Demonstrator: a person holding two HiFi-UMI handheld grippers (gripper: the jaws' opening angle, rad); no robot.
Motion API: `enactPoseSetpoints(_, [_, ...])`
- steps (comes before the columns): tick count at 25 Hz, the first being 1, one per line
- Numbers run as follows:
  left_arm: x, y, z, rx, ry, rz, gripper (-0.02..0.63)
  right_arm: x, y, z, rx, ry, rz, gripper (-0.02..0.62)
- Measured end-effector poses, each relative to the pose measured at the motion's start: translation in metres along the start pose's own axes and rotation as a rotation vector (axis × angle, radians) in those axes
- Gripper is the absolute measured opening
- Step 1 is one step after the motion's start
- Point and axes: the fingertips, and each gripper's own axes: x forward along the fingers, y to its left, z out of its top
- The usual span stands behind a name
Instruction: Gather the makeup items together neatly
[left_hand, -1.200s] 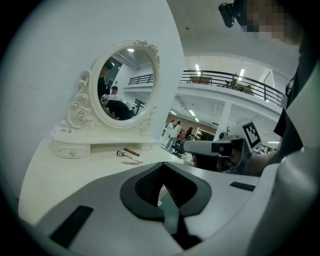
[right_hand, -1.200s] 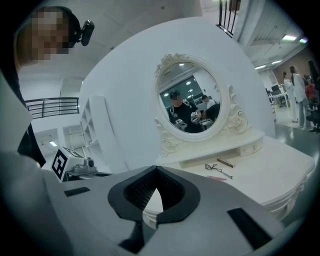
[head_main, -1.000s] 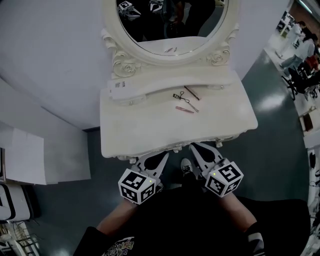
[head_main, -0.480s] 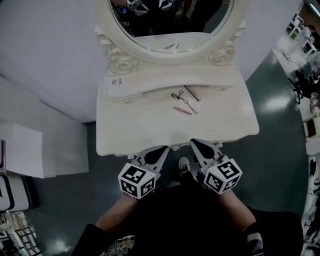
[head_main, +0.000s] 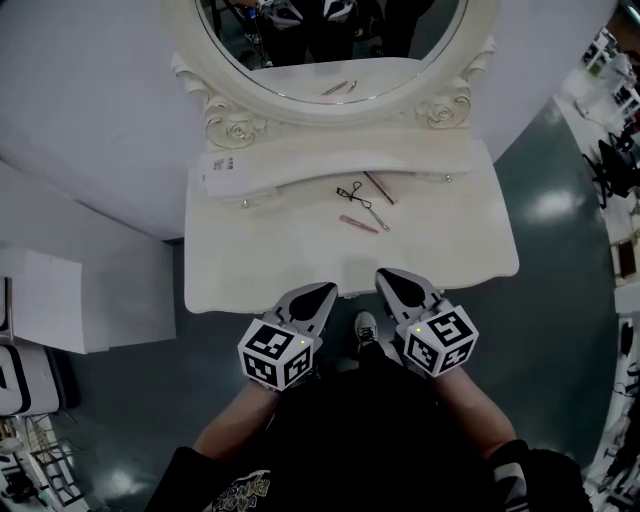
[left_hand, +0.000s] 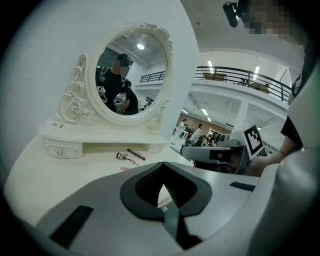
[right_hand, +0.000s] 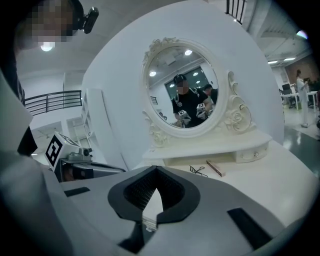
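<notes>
1. Nothing of the gathering is judged to be done: the three makeup items lie loose on the tabletop (head_main: 265, 250), and none of them is held.
2. The curler (head_main: 352, 195) is seen toward the back of the tabletop, below the mirror (head_main: 330, 40). The brown stick (head_main: 379, 187) lies just beside it on the right, and the pink stick (head_main: 358, 223) lies near it on the front side. Whether the handle of the curler touches either stick cannot be told.
3. The items are near each other, but they point in different directions, so a neat group is not yet formed.
4. The left gripper (head_main: 320, 296) is held at the front edge of the tabletop, with its jaws together and nothing between them.
5. The right gripper (head_main: 390, 280) is held beside it at the same edge, also closed and empty.
6. Both grippers are well apart from the items. By judgement, the whole task is left: the items must be reached, the jaws must be opened, and each item must be taken or pushed until all three are laid side by side.
</notes>
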Motion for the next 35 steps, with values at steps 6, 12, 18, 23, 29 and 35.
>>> enactPoseSetpoints(6, [0.016,0.009,-0.004,-0.020,0.002,0.031,0.008,0.018,-0.025,-0.005,-0.023,0.041,-0.002,0.028])
enactPoseSetpoints(12, [0.032,0.017,-0.008,-0.048,0.007,0.062,0.008,0.039,-0.052,-0.012,-0.052,0.091,0.004,0.028])
enactPoseSetpoints(18, [0.046,0.026,-0.012,-0.067,0.018,0.091,0.008,0.062,-0.077,-0.023,-0.071,0.141,0.009,0.029])
enactPoseSetpoints(23, [0.056,0.033,-0.019,-0.089,0.035,0.116,0.008,0.081,-0.096,-0.037,-0.084,0.198,0.015,0.029])
enactPoseSetpoints(29, [0.067,0.039,-0.025,-0.120,0.047,0.140,0.008,0.106,-0.116,-0.056,-0.119,0.286,0.034,0.032])
enactPoseSetpoints(35, [0.070,0.045,-0.030,-0.148,0.049,0.166,0.008,0.132,-0.124,-0.074,-0.176,0.379,0.059,0.084])
